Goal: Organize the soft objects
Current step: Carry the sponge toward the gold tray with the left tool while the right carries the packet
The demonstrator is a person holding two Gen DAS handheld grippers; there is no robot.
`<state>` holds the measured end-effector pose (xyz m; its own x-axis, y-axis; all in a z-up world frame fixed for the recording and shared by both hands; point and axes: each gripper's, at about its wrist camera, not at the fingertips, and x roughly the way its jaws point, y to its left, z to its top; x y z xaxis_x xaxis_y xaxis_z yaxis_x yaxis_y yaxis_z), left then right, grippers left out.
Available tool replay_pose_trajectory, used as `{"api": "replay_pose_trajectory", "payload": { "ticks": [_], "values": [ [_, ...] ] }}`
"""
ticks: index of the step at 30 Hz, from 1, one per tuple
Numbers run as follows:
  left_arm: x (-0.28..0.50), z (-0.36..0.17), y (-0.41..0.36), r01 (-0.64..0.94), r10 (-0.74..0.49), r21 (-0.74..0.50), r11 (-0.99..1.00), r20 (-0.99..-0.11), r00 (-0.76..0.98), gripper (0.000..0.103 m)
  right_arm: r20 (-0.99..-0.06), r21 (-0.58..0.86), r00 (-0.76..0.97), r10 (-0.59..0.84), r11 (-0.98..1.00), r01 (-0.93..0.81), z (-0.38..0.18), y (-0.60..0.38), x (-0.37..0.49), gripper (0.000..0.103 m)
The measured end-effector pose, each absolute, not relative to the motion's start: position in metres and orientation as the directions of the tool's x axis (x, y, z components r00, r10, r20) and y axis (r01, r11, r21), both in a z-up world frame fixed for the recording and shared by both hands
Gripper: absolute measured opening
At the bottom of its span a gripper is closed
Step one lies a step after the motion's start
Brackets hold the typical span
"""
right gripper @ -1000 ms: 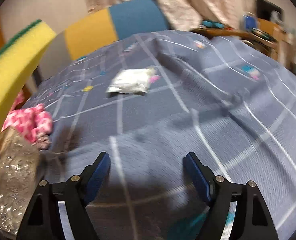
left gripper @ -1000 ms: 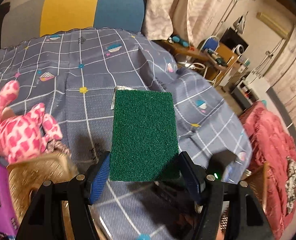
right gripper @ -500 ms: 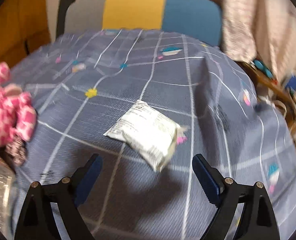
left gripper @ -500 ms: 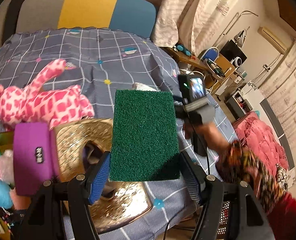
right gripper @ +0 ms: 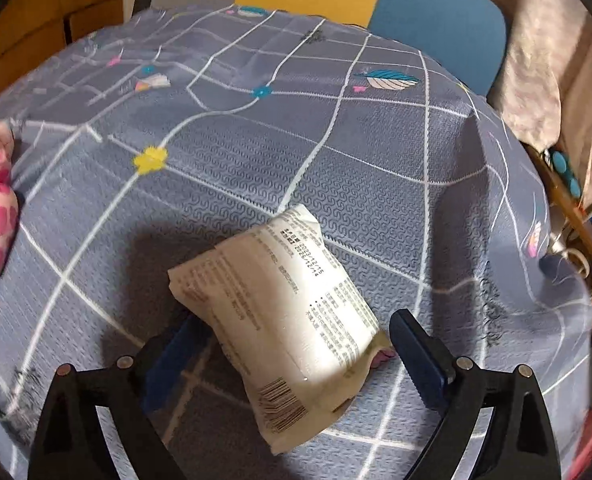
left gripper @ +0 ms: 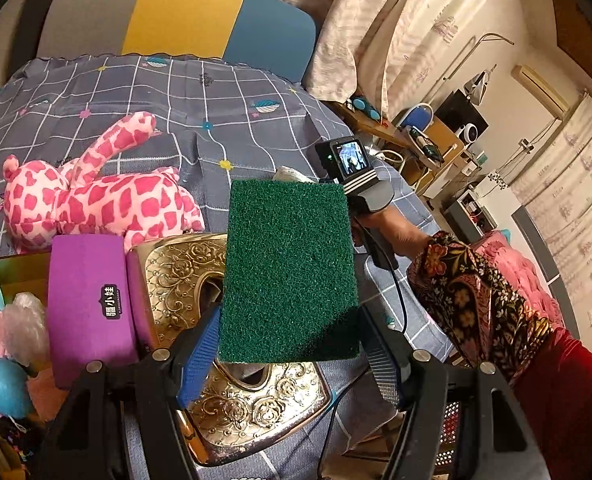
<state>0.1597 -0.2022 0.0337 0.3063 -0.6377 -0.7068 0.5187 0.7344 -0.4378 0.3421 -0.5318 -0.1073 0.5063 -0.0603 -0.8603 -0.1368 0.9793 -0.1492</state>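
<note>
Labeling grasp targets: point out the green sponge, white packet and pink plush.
green sponge (left gripper: 290, 268): left wrist view, centre of its green scrub face.
white packet (right gripper: 280, 312): right wrist view, middle of its printed side.
pink plush (left gripper: 96, 200): left wrist view, spotted body.

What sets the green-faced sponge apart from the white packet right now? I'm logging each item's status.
The sponge is held up, clamped in the left hand-held gripper; the white packet lies on the checked cloth between the open fingers of the right hand-held gripper. The sponge shows a dark green rough face; the packet is pale, smooth and printed, with a barcode. Both are roughly rectangular.
</note>
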Motion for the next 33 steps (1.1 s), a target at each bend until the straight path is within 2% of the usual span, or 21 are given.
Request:
{"api": "replay_pose_trajectory", "payload": {
  "ticks": [1,3,8,19,22,33],
  "values": [
    [0.160,0.033,-0.203,0.517,-0.636,-0.438,0.736,-0.709,0.304,0.069,-0.856,-0.128,0.514,-0.050,0.985,-0.117,-0.107,-0.533,0.340,0.092],
    [0.159,0.030,-0.203,0.508,-0.641,-0.452,0.733,-0.708,0.296,0.069,-0.852,-0.078,0.524,-0.028,0.994,-0.075,-0.108,-0.536,0.338,0.080],
    [0.154,0.030,-0.203,0.507,-0.644,-0.456,0.731,-0.706,0.294,0.069,-0.834,0.029,0.551,0.007,0.999,0.032,-0.106,-0.538,0.323,0.073],
    [0.130,0.038,-0.197,0.523,-0.646,-0.439,0.731,-0.693,0.321,0.069,-0.808,0.204,0.585,0.068,0.964,0.171,-0.087,-0.524,0.256,0.071],
    [0.119,0.039,-0.196,0.532,-0.647,-0.431,0.729,-0.689,0.327,0.069,-0.809,0.183,0.587,0.029,0.961,0.206,-0.080,-0.511,0.228,0.071],
    [0.089,0.034,-0.183,0.555,-0.642,-0.397,0.731,-0.677,0.361,0.069,-0.751,0.242,0.659,0.039,0.945,0.221,-0.057,-0.460,0.129,0.071]
  ]
}}
